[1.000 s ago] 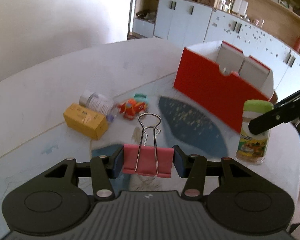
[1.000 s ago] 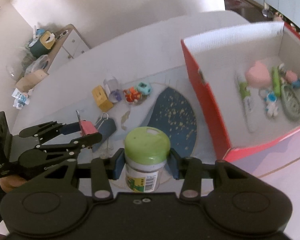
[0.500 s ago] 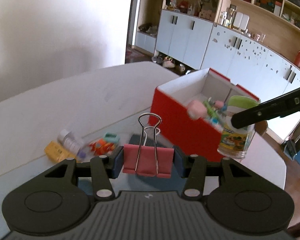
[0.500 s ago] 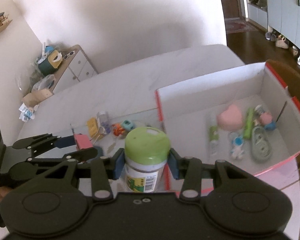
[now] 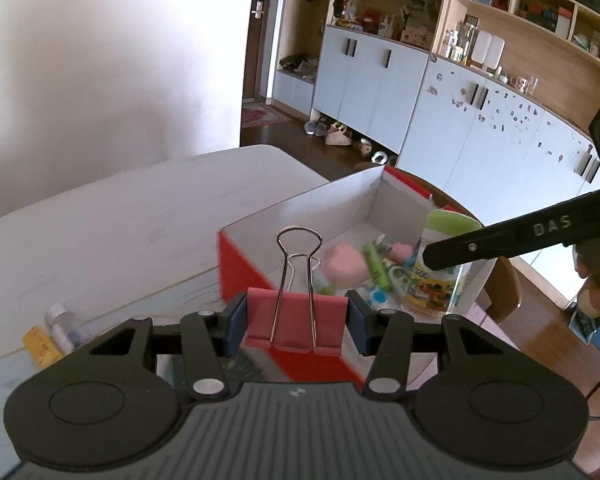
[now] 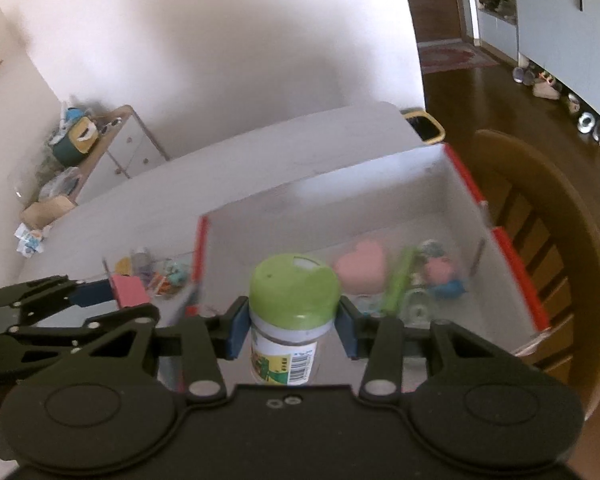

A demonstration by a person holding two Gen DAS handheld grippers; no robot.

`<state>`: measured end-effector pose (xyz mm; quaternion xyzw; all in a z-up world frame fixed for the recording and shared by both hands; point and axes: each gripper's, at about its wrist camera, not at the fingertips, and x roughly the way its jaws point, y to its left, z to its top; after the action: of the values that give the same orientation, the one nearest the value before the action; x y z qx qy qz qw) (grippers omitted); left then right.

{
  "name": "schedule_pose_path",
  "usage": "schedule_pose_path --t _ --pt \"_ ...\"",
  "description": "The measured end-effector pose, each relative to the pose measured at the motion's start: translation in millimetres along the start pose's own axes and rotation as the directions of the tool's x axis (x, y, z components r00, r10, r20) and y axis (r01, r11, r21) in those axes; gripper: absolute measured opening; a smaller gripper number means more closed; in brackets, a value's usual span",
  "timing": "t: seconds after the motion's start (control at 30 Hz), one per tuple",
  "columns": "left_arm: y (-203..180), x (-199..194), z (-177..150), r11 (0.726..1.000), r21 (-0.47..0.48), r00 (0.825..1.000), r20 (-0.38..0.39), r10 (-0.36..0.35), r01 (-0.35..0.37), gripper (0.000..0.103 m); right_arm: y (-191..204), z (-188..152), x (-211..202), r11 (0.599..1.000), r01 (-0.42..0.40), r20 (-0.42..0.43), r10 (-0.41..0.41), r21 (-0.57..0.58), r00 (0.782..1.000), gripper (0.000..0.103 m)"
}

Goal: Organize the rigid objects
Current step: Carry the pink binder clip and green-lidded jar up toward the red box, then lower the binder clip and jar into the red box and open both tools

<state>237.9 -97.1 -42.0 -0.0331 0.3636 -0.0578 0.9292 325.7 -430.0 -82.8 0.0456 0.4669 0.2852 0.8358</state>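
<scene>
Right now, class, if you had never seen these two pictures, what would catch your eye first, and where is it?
A pink binder clip gripped in the left gripper, and a green-lidded jar gripped in the right gripper. Both hang at the red box, which holds a pink heart among small toys.

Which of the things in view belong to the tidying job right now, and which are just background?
In the job:
- pink binder clip, clamped in left gripper
- green-lidded jar, clamped in right gripper
- red box, already holding small items
- loose items on the table

Just background:
- wooden chair
- cabinets
</scene>
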Motion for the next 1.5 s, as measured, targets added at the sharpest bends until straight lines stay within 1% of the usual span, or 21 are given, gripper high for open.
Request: schedule_pose_path --t 0.17,0.23,0.37,0.5,0.57,0.77,0.87,0.97,1.03,1.1,1.23,1.33,1.5 --pt "-25.4 26.1 13.3 1.000 0.007 0.999 -0.031 0.008 -0.007 0.050 -31.4 5.9 7.7 0.999 0.029 -0.030 -0.030 -0.016 0.999 0.044" --pt "-35.8 40.0 18.5 1.000 0.009 0.998 -0.055 0.024 -0.024 0.050 -40.6 6.8 10.1 0.999 0.034 -0.041 -0.035 -0.025 0.999 0.044" --pt "-46.6 68.2 24.4 0.999 -0.021 0.993 -0.110 0.048 -0.050 0.050 -56.1 6.7 15.1 0.998 0.050 -0.065 -0.052 -0.045 0.997 0.044" --pt "-51.5 100.4 30.2 0.994 -0.074 0.982 -0.177 0.068 -0.082 0.050 -63.3 5.7 25.2 0.994 0.053 -0.111 -0.063 -0.091 0.992 0.044" --pt "-54.0 112.2 33.1 0.992 -0.089 0.978 -0.196 0.074 -0.093 0.050 -62.4 4.4 30.3 0.992 0.051 -0.129 -0.066 -0.120 0.989 0.044" --pt "-69.3 150.8 45.4 0.991 -0.087 0.965 -0.251 0.081 -0.106 0.050 -63.1 3.4 45.3 0.986 0.041 -0.170 -0.069 -0.163 0.983 0.044" --pt "-75.7 168.4 45.0 0.990 -0.082 0.954 -0.288 0.083 -0.111 0.050 -65.1 4.8 52.3 0.982 0.033 -0.184 -0.068 -0.184 0.981 0.044" --pt "-77.5 185.0 45.1 0.988 -0.097 0.944 -0.321 0.081 -0.118 0.050 -68.0 5.6 58.2 0.980 0.025 -0.196 -0.064 -0.195 0.978 0.044" --pt "-76.7 191.2 43.3 0.987 -0.113 0.938 -0.338 0.072 -0.117 0.050 -69.2 6.7 62.0 0.979 0.014 -0.204 -0.056 -0.203 0.977 0.044" --pt "-76.3 196.2 42.3 0.985 -0.128 0.937 -0.345 0.062 -0.113 0.050 -68.5 8.6 65.0 0.977 0.011 -0.201 -0.054 -0.212 0.978 0.044" --pt "-73.4 205.4 41.3 0.980 -0.162 0.932 -0.358 0.049 -0.114 0.050 -73.0 15.8 72.1 0.982 0.006 -0.196 -0.044 -0.191 0.980 0.044" --pt "-71.3 210.6 38.9 0.976 -0.175 0.925 -0.375 0.053 -0.127 0.050 -73.2 17.9 77.3 0.981 0.010 -0.188 -0.047 -0.191 0.981 0.044" --pt "-66.0 216.3 35.6 0.969 -0.200 0.919 -0.389 0.058 -0.145 0.049 -73.8 16.5 86.2 0.984 0.019 -0.190 -0.053 -0.179 0.980 0.044"
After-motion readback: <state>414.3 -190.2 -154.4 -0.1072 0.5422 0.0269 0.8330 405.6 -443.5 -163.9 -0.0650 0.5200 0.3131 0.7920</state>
